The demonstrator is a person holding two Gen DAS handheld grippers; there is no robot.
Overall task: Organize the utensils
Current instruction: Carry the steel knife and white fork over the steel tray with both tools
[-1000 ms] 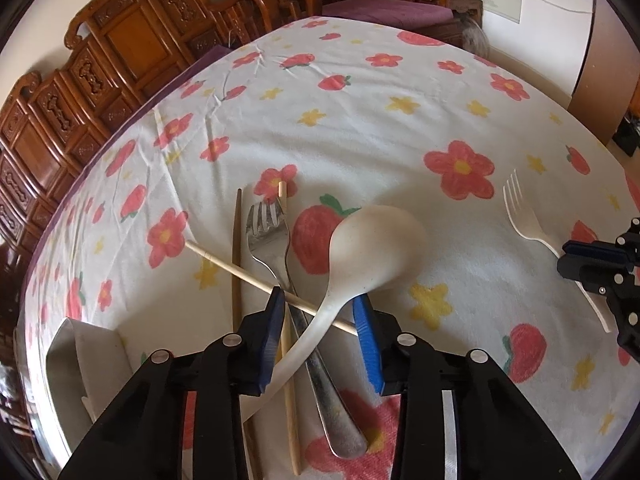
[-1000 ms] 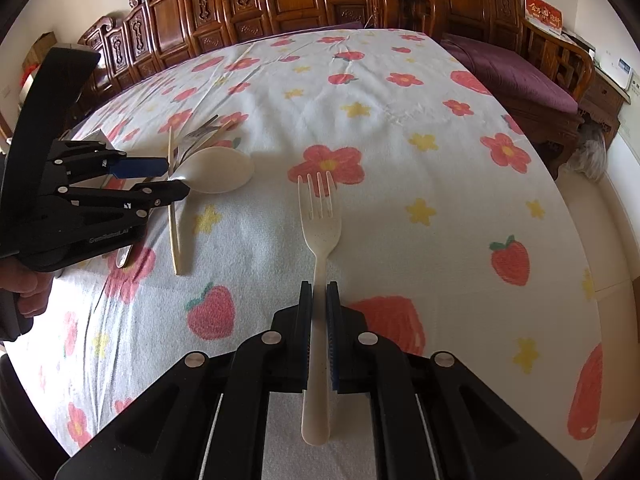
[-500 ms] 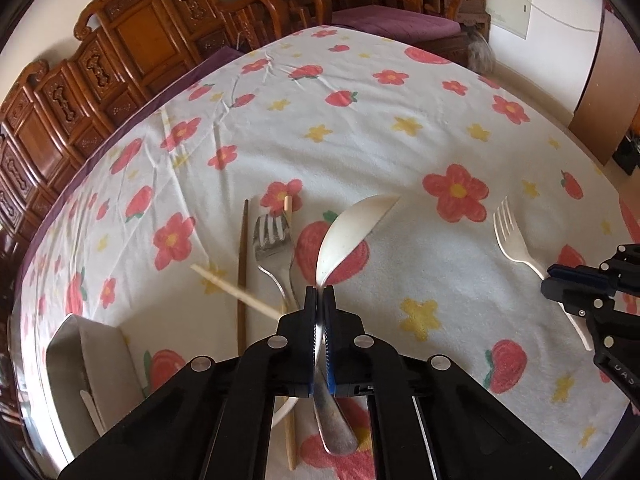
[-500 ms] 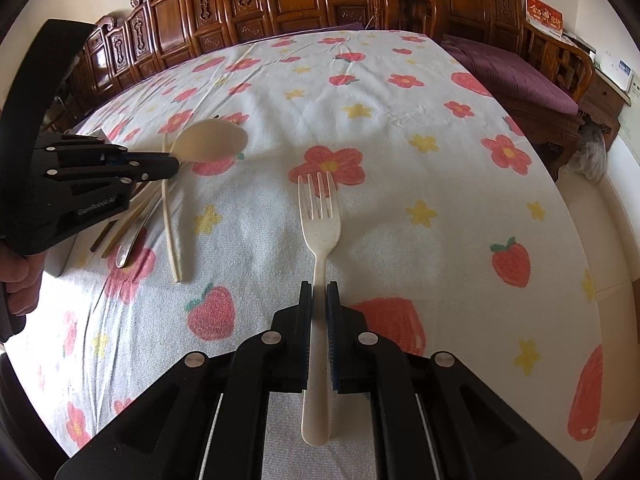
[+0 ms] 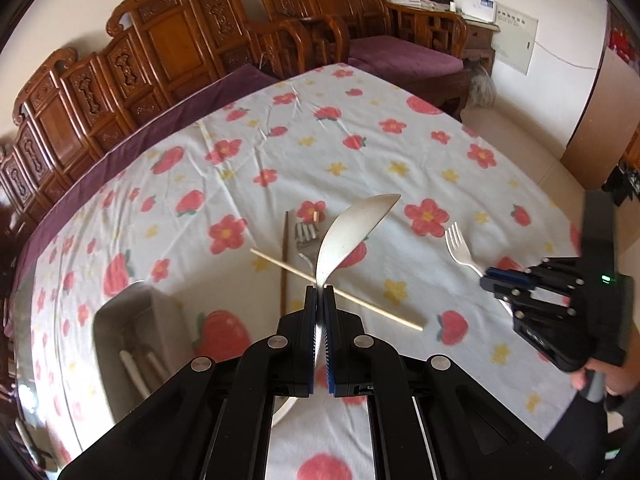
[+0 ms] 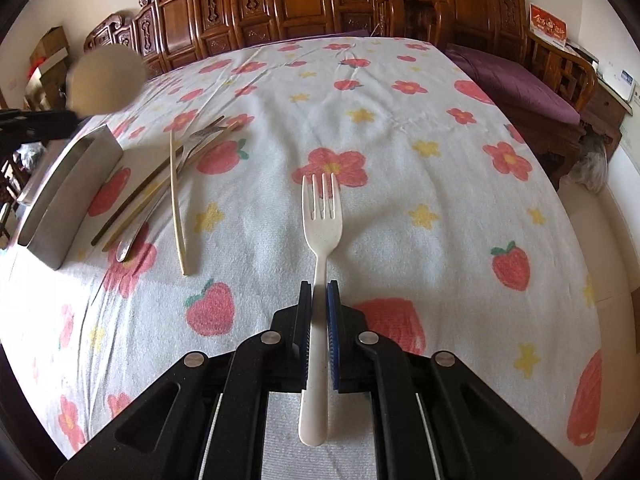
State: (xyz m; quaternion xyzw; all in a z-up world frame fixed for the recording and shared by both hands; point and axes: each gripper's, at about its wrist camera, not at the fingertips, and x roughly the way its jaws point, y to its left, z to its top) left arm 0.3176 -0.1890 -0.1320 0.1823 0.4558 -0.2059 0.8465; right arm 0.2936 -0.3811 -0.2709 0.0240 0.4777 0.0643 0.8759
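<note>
Floral tablecloth [image 6: 400,128]; no legible writing. L gripper [image 5: 319,304] clamps spoon [image 5: 348,232], R gripper [image 6: 319,312] clamps fork [image 6: 322,216].

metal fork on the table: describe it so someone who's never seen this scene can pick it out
On the floral tablecloth, look beside the steel tray at the small pile of long utensils. The metal fork lies in that pile among a dark chopstick and pale chopsticks. It is the only shiny silver piece; the other fork, the cream fork, lies apart in the right gripper.
</note>
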